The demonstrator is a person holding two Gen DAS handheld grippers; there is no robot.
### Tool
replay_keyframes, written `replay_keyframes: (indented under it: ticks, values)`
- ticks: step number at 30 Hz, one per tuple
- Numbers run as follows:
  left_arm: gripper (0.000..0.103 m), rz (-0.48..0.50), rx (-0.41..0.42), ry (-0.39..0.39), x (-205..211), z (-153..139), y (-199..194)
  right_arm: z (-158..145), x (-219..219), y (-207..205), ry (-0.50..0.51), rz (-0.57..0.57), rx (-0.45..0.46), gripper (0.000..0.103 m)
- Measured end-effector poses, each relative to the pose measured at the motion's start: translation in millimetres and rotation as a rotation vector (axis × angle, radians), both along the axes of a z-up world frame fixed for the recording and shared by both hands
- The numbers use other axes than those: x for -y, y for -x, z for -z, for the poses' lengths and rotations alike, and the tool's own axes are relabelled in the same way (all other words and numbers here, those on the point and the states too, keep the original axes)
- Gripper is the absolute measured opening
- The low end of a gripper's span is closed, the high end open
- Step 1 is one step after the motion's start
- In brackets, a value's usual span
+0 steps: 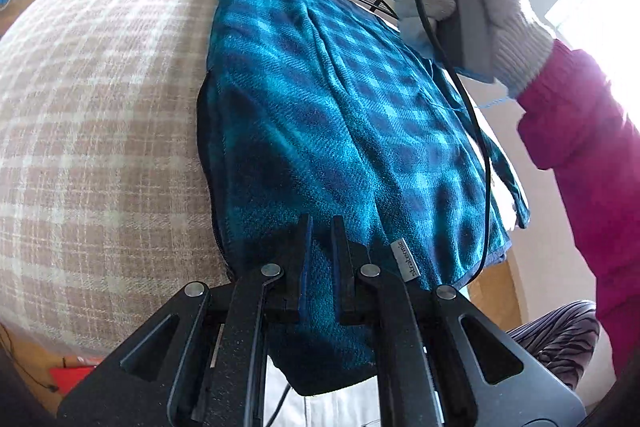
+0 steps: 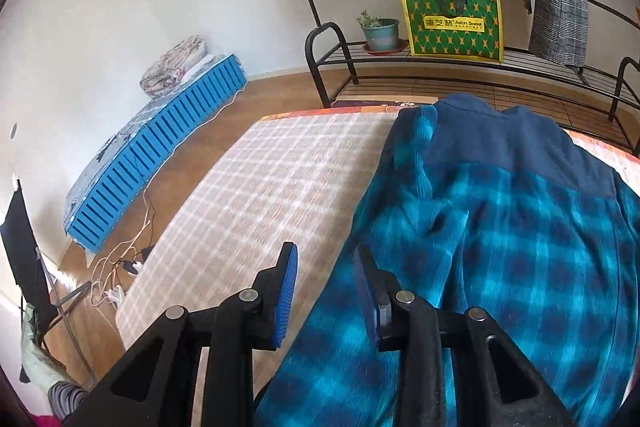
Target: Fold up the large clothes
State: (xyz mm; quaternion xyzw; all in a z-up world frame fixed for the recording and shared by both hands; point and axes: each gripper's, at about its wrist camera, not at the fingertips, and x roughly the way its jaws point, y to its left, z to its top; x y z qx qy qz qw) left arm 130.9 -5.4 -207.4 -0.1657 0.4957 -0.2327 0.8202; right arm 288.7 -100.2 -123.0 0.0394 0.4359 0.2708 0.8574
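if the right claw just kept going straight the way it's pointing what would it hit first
Most likely the left edge of the blue plaid jacket, where it meets the checked table cover. The open right claw straddles that edge. Its height above the fabric is unclear, so it might skim over toward the metal rack behind.

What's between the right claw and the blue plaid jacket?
Nothing visible. The right claw hangs open directly above the blue plaid jacket, over its left edge on the checked bed cover. The left claw is at the hem; its grip is unclear.
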Motion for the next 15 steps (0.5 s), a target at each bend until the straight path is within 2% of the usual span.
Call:
replay_keyframes:
  ticks: [2,6,9,11,13,15]
  values:
    - [0.005,-0.004,-0.017,0.024,-2.8,1.4,-4.0,13.8,-7.2,-25.4,-0.011,0.012,-0.009,0.029]
    - [0.005,0.014,0.021,0.021,0.2,-6.2,-6.7,45.4,-12.3,-71.7,-0.018,0.062,-0.025,0.028]
    - [0.005,0.038,0.018,0.027,5.7,-5.0,-8.8,66.9,-4.4,-97.9,-0.012,0.113,-0.043,0.027]
    - [0.005,0.061,0.000,0.017,9.4,1.3,-7.8,86.3,5.6,-111.7,0.017,0.164,-0.083,0.015]
    - [0.005,0.072,-0.036,0.014,12.3,10.7,-8.2,105.8,15.6,-120.7,0.022,0.199,-0.138,0.009]
    - [0.005,0.081,-0.064,0.003,16.1,19.7,-7.8,108.1,21.7,-119.5,-0.022,0.202,-0.133,0.009]
